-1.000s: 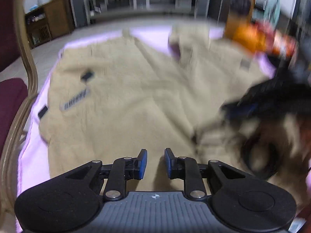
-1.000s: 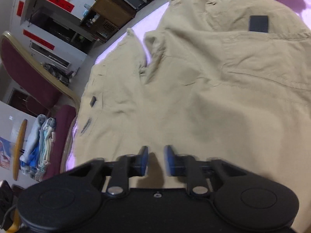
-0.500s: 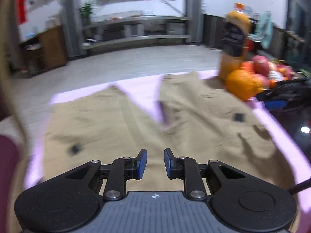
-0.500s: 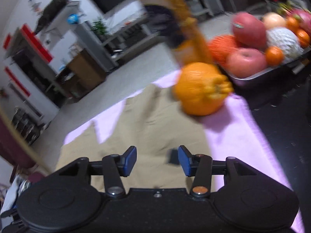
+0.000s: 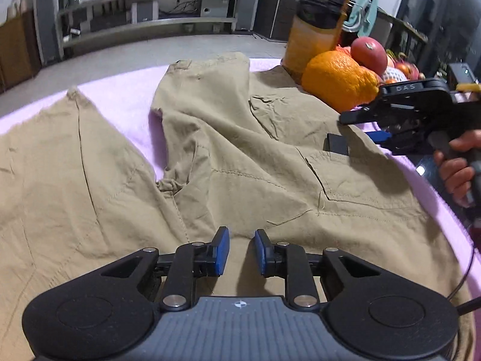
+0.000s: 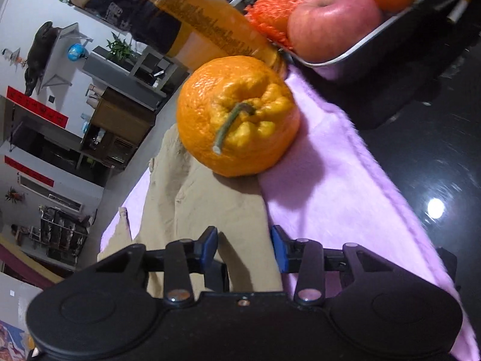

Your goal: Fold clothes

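Observation:
Khaki shorts (image 5: 228,162) lie spread flat on a pink blanket (image 5: 126,99), both legs pointing away. My left gripper (image 5: 241,252) hovers over the near middle of the shorts, its jaws a little apart and empty. My right gripper (image 6: 244,245) is open and empty above the right edge of the shorts (image 6: 210,210), close to a large orange (image 6: 237,117). The right gripper also shows in the left wrist view (image 5: 399,114), at the shorts' right side near a black patch (image 5: 338,144).
A tall orange juice bottle (image 5: 318,18) and the large orange (image 5: 339,81) stand on the blanket's far right corner. A metal tray of fruit (image 6: 345,57) sits behind them. A dark glossy table (image 6: 436,138) borders the blanket (image 6: 330,180) on the right.
Both grippers have pulled back and lifted from the shorts. My right gripper swung to the shorts' right edge by the orange and opened wider. My left gripper's gap is unchanged.

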Motion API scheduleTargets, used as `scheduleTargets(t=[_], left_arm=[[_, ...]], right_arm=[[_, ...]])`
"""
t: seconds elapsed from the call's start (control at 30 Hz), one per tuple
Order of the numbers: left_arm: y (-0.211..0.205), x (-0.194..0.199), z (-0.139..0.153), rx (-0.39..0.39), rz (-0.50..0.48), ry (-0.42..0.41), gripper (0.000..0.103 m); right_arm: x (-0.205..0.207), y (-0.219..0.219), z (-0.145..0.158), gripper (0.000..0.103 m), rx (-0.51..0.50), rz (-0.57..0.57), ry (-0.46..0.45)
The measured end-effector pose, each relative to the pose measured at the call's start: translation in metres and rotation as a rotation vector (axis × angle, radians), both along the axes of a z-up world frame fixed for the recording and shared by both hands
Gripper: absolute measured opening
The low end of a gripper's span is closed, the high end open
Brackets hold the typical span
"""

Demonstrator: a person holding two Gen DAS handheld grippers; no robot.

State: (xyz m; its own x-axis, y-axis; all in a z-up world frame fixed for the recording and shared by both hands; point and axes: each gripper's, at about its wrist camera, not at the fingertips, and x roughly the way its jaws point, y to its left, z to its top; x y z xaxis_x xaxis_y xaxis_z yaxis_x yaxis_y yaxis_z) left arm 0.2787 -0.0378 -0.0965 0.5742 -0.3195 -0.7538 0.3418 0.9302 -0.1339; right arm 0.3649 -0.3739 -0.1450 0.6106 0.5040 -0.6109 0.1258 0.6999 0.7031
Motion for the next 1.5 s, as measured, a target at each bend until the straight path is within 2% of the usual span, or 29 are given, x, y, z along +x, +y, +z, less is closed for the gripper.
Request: scheduleTargets(t=[0.07,0.1,0.13,0.3,0.4,0.47,0.5,0.57,0.6,0.63,0.8,0.87,0.9,0.93,1.0,1.27,1.4,1.5], left_arm=[[0.000,-0.003,0.000,0.007,0.001,-0.004,0.023],[-0.001,-0.005,0.000,0.017,0.001,-0.009,0.024],[-0.003,-0.007,0.000,0.028,0.002,-0.015,0.024],[-0.005,-0.009,-0.001,0.041,0.010,-0.020,0.024],[-0.005,-0.009,-0.002,0.034,0.010,-0.016,0.025],[-0.006,-0.009,-0.003,0.031,0.010,-0.016,0.025],[-0.006,-0.010,-0.003,0.030,0.010,-0.016,0.025],[-0.006,-0.010,-0.004,0.028,0.009,-0.016,0.025],[-0.006,-0.010,-0.004,0.028,0.009,-0.016,0.025],[-0.006,-0.010,-0.005,0.027,0.009,-0.016,0.025],[-0.006,-0.010,-0.005,0.024,0.008,-0.015,0.025],[-0.006,-0.010,-0.005,0.025,0.007,-0.017,0.025],[-0.006,-0.010,-0.005,0.025,0.007,-0.017,0.025],[-0.006,-0.010,-0.005,0.025,0.007,-0.016,0.025],[-0.005,-0.010,-0.005,0.023,0.007,-0.015,0.025],[-0.004,-0.008,-0.006,0.014,0.011,-0.008,0.025],[-0.003,-0.007,-0.006,0.008,0.012,-0.007,0.025],[-0.001,-0.005,-0.007,0.002,0.010,-0.006,0.026]], right_arm=[[0.004,0.013,0.006,0.034,-0.066,0.006,-0.022],[0.004,0.025,0.013,0.017,-0.142,0.020,-0.042],[0.005,0.036,0.020,0.011,-0.217,0.034,-0.062],[-0.015,0.113,0.065,0.007,-0.588,0.167,-0.302],[-0.035,0.155,0.080,0.006,-0.757,0.275,-0.467],[-0.040,0.176,0.080,0.007,-0.838,0.362,-0.526],[-0.038,0.180,0.079,0.008,-0.848,0.386,-0.516],[-0.030,0.183,0.076,0.023,-0.844,0.423,-0.483],[-0.021,0.178,0.075,0.039,-0.801,0.422,-0.443],[-0.012,0.171,0.073,0.046,-0.754,0.409,-0.407],[0.025,0.109,0.064,0.046,-0.382,0.208,-0.257],[0.035,0.091,0.062,0.046,-0.299,0.134,-0.234],[0.039,0.088,0.062,0.035,-0.300,0.121,-0.235],[0.038,0.088,0.063,0.018,-0.331,0.111,-0.251],[0.026,0.099,0.069,0.006,-0.470,0.102,-0.321],[-0.032,0.143,0.086,0.004,-1.009,0.066,-0.601],[-0.037,0.147,0.080,0.004,-1.153,0.005,-0.567],[-0.028,0.139,0.073,0.004,-1.170,-0.014,-0.461]])
